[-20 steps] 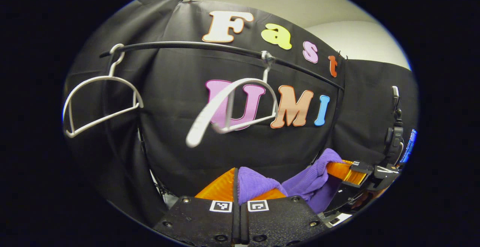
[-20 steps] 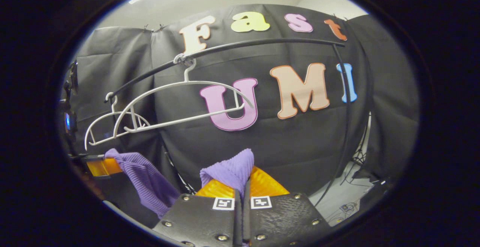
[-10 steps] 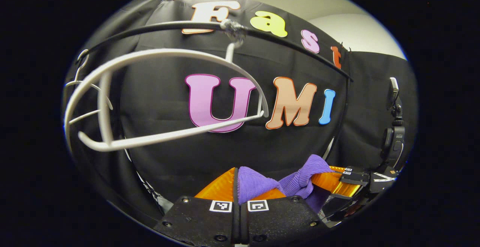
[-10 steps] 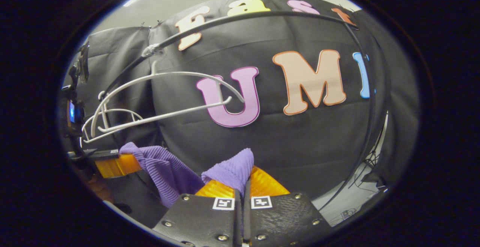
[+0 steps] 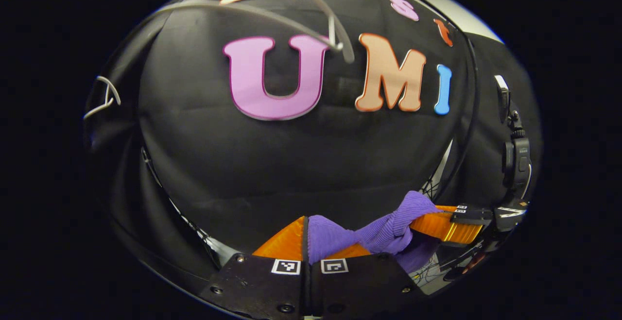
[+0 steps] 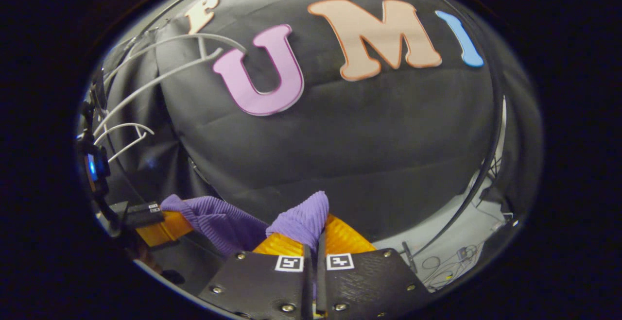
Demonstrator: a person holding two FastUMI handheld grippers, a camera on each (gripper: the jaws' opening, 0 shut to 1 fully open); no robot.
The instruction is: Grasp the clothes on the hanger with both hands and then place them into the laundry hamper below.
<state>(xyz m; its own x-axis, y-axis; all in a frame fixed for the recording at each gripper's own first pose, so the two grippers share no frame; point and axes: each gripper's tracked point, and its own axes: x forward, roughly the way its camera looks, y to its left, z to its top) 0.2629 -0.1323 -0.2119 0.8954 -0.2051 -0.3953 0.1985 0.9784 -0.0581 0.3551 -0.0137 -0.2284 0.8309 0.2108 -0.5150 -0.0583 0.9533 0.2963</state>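
- While both grippers clamp it, the purple garment [image 5: 384, 232] hangs as a ribbed band strung between them, off the hangers and well below them.
- Left gripper [image 5: 307, 235]: jaws clenched on one bunched end of the garment; cloth bulges up just right of the finger gap in left gripper view.
- Right gripper [image 6: 316, 235]: jaws pinched tight on the other end; a rounded fold of the garment [image 6: 301, 220] sticks up betw. its fingers in right gripper view.
- Left gripper view also shows the right gripper [image 5: 444, 225] farther off, to the right of the garment, w/ cloth wrapped over its fingers.
- Right gripper view also shows the left gripper [image 6: 160, 225] farther off, left of the garment; the cloth runs from it across to the near fold.
- Near white hanger [image 5: 335, 31]: bare, high above the garment in left gripper view, blurred; same hanger [image 6: 160, 75] is up and left of the garment in right gripper view.
- 2nd white hanger [image 5: 104, 101]: far left of the garment and above it, partly cut off; in right gripper view it [image 6: 124, 133] sits above the left gripper.
- Black rack pole [image 5: 469, 111]: curves down the right side, above and behind the garment.
- Pale floor w/ cables [image 6: 447, 261]: below and right of the garment in right gripper view.
- Hamper: can't tell where it is.
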